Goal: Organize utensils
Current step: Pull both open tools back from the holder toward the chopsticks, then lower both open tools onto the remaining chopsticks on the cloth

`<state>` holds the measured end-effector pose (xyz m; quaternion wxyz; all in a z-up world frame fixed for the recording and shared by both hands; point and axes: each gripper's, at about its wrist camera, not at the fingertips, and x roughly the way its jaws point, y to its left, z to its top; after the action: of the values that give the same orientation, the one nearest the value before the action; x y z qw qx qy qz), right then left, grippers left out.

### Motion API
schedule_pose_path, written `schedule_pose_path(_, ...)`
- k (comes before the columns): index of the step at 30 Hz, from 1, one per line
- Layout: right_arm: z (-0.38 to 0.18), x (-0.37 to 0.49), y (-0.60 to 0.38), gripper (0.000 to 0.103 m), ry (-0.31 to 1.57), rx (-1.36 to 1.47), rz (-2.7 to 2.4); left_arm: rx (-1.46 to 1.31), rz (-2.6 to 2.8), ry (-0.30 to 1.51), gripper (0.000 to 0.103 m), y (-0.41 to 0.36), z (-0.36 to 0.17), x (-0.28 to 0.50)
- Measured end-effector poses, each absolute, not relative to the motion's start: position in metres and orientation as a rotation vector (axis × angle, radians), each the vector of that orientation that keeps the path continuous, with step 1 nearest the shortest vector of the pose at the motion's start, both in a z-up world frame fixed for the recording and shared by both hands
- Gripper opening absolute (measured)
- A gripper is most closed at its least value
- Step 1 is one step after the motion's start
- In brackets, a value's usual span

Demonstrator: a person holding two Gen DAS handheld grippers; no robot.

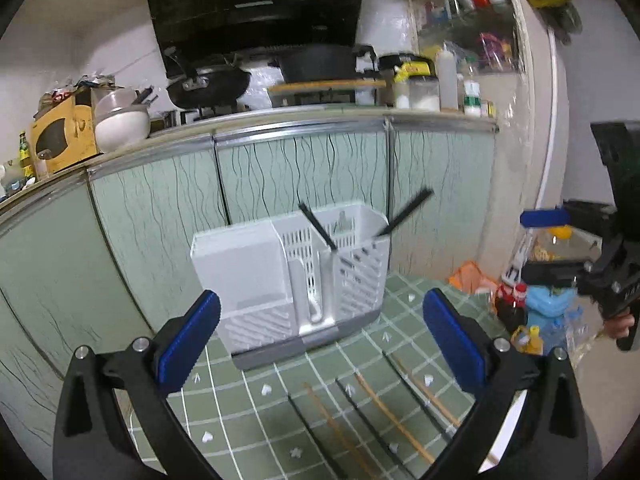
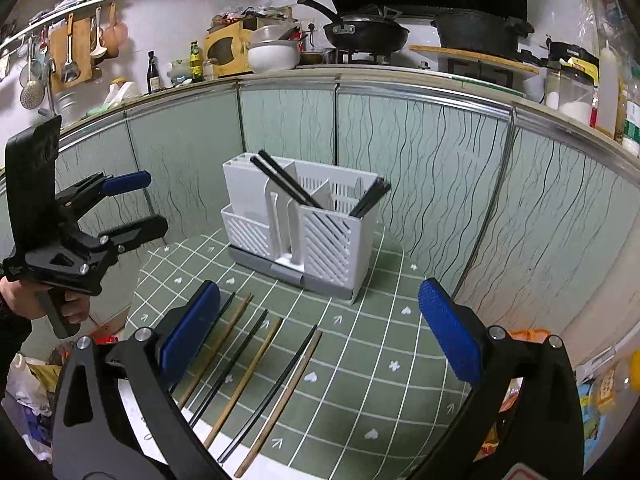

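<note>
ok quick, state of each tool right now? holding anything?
Left tool: open, holding nothing, above the green mat facing the utensil holder.
Right tool: open, holding nothing, over the loose chopsticks.

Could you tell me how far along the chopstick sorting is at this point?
Partly done: black chopsticks already stand in the white holder. Nothing is in hand; the left gripper and the right gripper are both open and empty. Left to do: six loose chopsticks, black and wooden, lie on the green mat.
</note>
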<state>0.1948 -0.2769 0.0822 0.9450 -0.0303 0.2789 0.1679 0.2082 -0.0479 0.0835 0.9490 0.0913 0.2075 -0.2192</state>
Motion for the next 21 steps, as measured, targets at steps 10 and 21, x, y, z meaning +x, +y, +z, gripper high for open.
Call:
schedule_pose_path(10, 0.047, 0.179, -0.286, 0.095, 0.616, -0.011, 0.335, 0.150, -0.521, 0.521, 0.099, -0.045, 0.045, 0.190)
schedule_pose_path(21, 0.014, 0.169, -0.290, 0.095, 0.666, 0.009, 0.322, 0.047, -0.536, 0.634, 0.099, -0.031, 0.007, 0.190)
